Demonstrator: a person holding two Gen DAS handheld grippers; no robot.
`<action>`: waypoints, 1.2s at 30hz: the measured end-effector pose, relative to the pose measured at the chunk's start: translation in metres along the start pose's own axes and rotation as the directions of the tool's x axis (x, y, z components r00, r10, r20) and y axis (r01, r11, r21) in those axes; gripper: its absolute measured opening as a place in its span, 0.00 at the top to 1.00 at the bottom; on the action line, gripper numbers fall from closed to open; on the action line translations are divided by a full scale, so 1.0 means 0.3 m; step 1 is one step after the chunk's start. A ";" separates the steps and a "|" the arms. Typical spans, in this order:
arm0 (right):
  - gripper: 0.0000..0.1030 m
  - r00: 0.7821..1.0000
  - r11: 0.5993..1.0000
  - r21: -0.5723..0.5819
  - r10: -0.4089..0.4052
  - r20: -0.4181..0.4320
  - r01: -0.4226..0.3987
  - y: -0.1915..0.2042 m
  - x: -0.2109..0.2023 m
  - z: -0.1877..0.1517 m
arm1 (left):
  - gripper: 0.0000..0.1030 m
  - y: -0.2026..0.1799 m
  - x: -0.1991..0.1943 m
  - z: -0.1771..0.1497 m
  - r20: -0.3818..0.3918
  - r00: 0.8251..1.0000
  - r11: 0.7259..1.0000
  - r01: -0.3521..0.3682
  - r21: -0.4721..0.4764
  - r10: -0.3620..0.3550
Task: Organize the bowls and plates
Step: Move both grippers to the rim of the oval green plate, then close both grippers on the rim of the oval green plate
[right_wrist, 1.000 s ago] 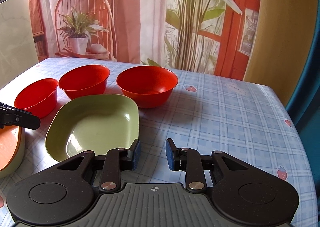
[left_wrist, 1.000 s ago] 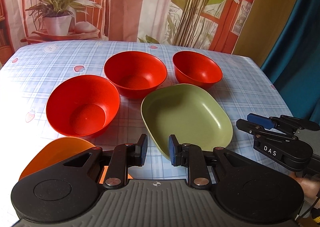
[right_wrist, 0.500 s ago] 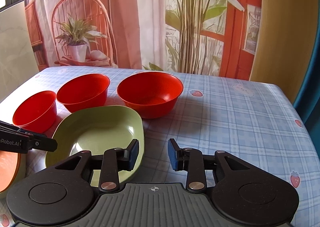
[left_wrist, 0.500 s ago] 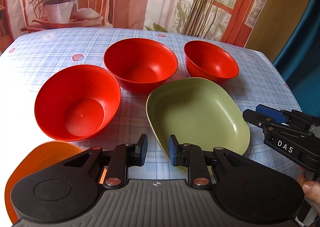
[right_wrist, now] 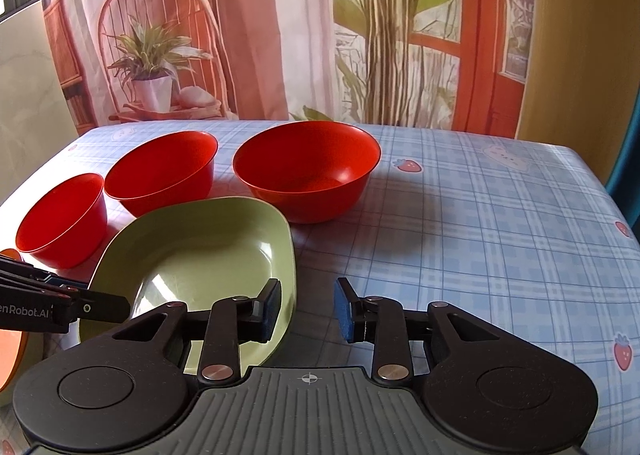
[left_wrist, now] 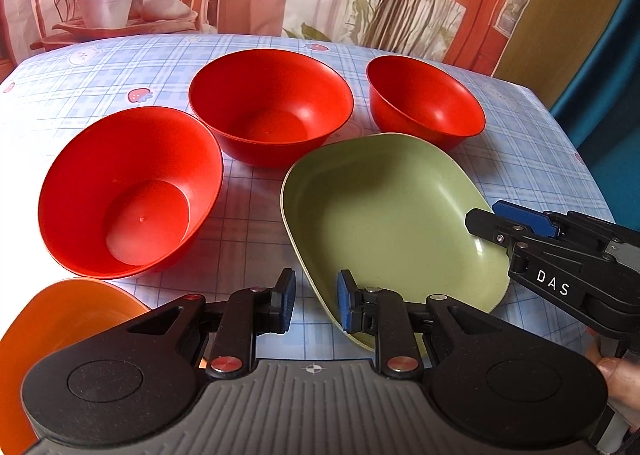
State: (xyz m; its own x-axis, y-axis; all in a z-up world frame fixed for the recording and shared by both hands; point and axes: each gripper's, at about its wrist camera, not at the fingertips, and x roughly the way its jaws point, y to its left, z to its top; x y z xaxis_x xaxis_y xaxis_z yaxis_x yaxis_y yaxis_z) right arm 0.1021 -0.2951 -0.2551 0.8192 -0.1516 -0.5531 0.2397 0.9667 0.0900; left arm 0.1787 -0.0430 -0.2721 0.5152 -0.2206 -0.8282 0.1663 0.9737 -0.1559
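Both grippers [left_wrist: 316, 301] [right_wrist: 307, 309] slightly parted, empty, over green plate [left_wrist: 392, 215]

Black two-finger grippers with blue pads

Left gripper [left_wrist: 316, 305] and right gripper [right_wrist: 307, 310]: black linkage arms, silver pivot screws, grey ribbed base bearing a white crosshair mark, round recessed discs either side; white "DAS" lettering along the right one's side.

Red bowls [left_wrist: 272, 107], green plate [left_wrist: 392, 215] (plaid tablecloth [right_wrist: 480, 223]).
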 end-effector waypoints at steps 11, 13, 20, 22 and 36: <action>0.87 0.999 1.000 -0.004 0.028 -0.019 -0.028 0.018 0.011 -0.021 | 0.80 -0.010 0.006 -0.002 -0.007 1.000 1.000 0.008 0.011 -0.008; 0.88 0.999 0.999 -0.010 0.033 -0.019 -0.033 0.025 0.008 -0.023 | 0.80 -0.013 0.006 -0.003 -0.007 1.000 1.000 0.007 0.015 -0.007; 0.88 0.999 0.999 -0.010 0.031 -0.014 -0.031 0.027 -0.003 -0.026 | 0.80 -0.019 -0.009 -0.007 0.003 1.000 1.000 0.006 0.021 -0.006; 0.88 1.000 1.000 -0.011 0.025 -0.011 -0.025 0.026 -0.008 -0.024 | 0.80 -0.024 -0.016 -0.006 0.008 1.000 1.000 0.006 0.027 -0.006; 0.88 1.000 1.000 -0.014 0.019 0.010 -0.019 0.034 -0.068 -0.020 | 0.80 -0.033 -0.094 -0.018 0.044 0.999 0.999 0.013 0.037 -0.014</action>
State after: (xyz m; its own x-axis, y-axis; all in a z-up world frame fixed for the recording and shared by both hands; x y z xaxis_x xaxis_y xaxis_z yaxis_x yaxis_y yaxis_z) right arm 0.0846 -0.2810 -0.2478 0.8288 -0.1356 -0.5428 0.2171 0.9721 0.0887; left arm 0.1580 -0.0460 -0.2503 0.5492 -0.2368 -0.8014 0.2035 0.9680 -0.1466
